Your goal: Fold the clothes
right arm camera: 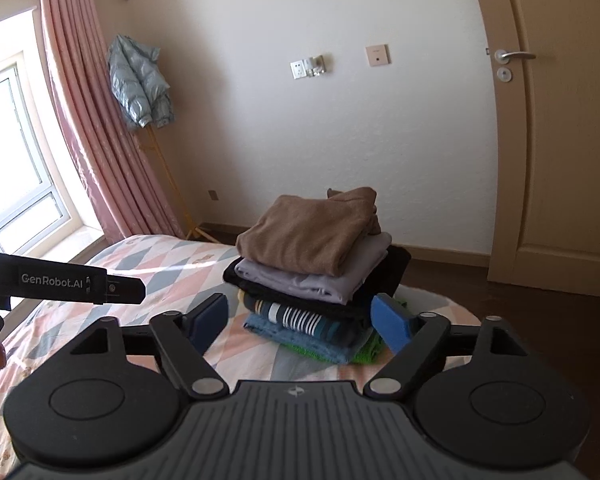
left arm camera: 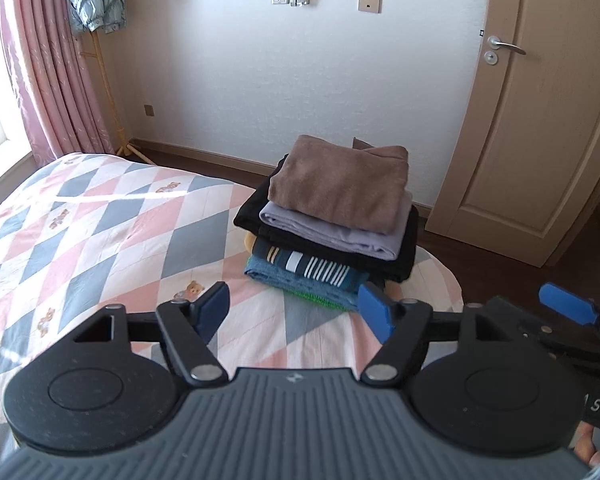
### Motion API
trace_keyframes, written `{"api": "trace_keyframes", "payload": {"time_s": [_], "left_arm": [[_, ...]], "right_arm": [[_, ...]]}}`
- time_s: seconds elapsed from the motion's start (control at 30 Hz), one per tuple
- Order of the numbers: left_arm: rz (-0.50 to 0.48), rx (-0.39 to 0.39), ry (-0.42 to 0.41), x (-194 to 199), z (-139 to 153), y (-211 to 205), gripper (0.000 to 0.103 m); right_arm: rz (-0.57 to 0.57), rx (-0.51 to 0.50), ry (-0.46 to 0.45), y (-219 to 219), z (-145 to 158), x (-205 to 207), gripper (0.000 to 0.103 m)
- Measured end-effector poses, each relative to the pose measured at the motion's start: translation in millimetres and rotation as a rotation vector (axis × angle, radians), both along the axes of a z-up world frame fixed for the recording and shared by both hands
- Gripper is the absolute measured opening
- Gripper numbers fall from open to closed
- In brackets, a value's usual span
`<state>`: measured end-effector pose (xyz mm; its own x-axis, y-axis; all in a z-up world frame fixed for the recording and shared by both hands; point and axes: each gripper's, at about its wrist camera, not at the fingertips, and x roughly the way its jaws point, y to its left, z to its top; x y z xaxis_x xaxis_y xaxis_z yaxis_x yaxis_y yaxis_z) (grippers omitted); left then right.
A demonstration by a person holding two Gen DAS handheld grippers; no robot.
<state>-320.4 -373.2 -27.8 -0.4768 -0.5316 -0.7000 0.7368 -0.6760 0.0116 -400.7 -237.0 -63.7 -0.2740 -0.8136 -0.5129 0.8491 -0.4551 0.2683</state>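
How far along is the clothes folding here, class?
Done: a stack of folded clothes sits on the bed, brown garment on top. In hand: nothing; the left gripper and right gripper are open and empty. Left: no unfolded clothes are in view.

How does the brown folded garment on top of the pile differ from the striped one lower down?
The brown garment is plain and fuzzy-looking; the striped garment is dark teal with white bars. The brown one sits on top, its whole upper face showing; the striped one is pressed under the lilac and black layers, so only its edge shows. The brown one looks bulkier, the striped one flatter. Both are folded in the same pile on the quilt.
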Motion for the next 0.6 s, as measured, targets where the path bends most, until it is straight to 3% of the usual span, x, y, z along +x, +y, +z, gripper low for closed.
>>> {"api": "trace_keyframes", "payload": {"time_s": [0.23, 0.43, 0.6], "left_arm": [[0.006, -0.02, -0.022, 25.8, 8.2, 38.4, 0.102], [0.021, -0.005, -0.033, 41.1, 8.9, 52.7, 0.102], [0.02, 0.022, 0.002, 52.0, 6.6, 58.4, 0.102]], "right_arm": [[0.001, 0.021, -0.033, 27.3, 9.4, 21.6, 0.1], [-0.008, 0.049, -0.055, 45.8, 15.9, 38.1, 0.101], [-0.038, 0.101, 0.005, 51.0, 17.6, 53.0, 0.103]]}}
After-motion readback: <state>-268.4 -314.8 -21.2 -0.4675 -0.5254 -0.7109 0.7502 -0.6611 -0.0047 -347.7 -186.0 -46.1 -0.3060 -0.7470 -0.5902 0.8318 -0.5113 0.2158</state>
